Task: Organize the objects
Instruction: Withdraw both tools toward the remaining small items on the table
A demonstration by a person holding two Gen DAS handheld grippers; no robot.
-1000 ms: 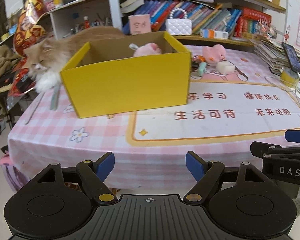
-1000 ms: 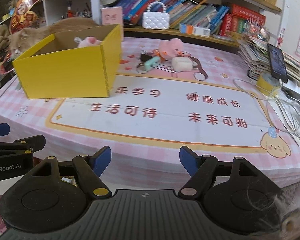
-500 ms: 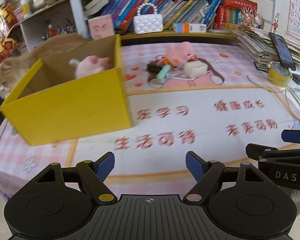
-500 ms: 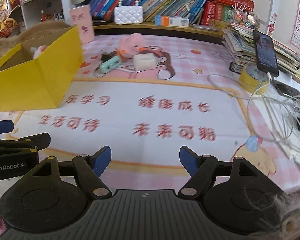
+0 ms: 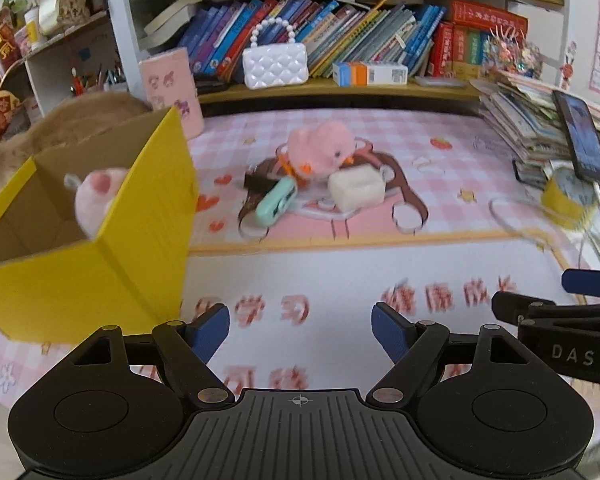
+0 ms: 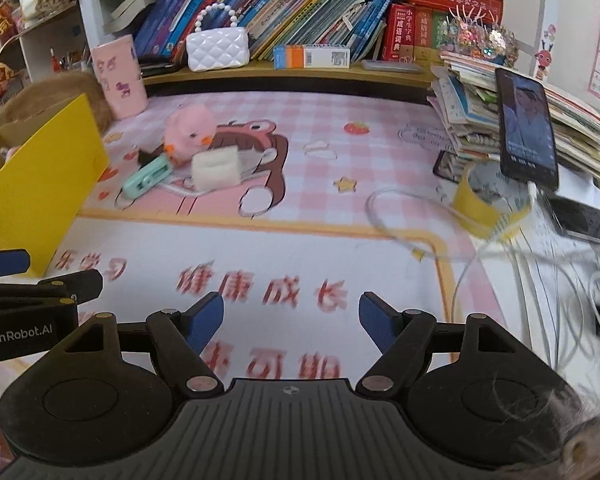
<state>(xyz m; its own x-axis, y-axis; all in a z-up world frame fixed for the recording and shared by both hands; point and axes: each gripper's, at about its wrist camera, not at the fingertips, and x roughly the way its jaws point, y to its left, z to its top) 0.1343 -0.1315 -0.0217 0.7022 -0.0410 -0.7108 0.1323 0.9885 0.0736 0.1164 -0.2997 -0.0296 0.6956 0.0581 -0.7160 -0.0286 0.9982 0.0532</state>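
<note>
Left gripper [image 5: 300, 334]: black two-finger tool with blue pads, jaws spread wide, nothing between them, hovering low over the printed mat near the front edge.

Right gripper [image 6: 291, 322]: same build, also spread apart and empty, hovering just beside the left one and level with it.

Pose: both pointed forward and roughly flat along the tabletop, aimed at the little pile further back.

Pile: fluffy pink plush chick [image 5: 320, 152] at the back, soft white block [image 5: 356, 188] touching its front, mint-green plastic clip-shaped thing [image 5: 276, 202] to the left, something dark tucked under it, too blurry to say what.

Destination, probably: open yellow cardboard box [image 5: 100, 264] on the left, with a pale pink plush toy [image 5: 96, 192] already inside.

Progress guess: early-ish, one item boxed, three or more loose.

Risk 1: pile packed tight, so closing on the white block could nudge the chick or drag the clip along.

Risk 2: loose white charging cable [image 6: 460, 248] looped on the right, easy to snag with the right gripper.

Risk 3: orange long-haired cat [image 5: 72, 120] lying right behind the box, could move or bump it mid-drop.
</note>
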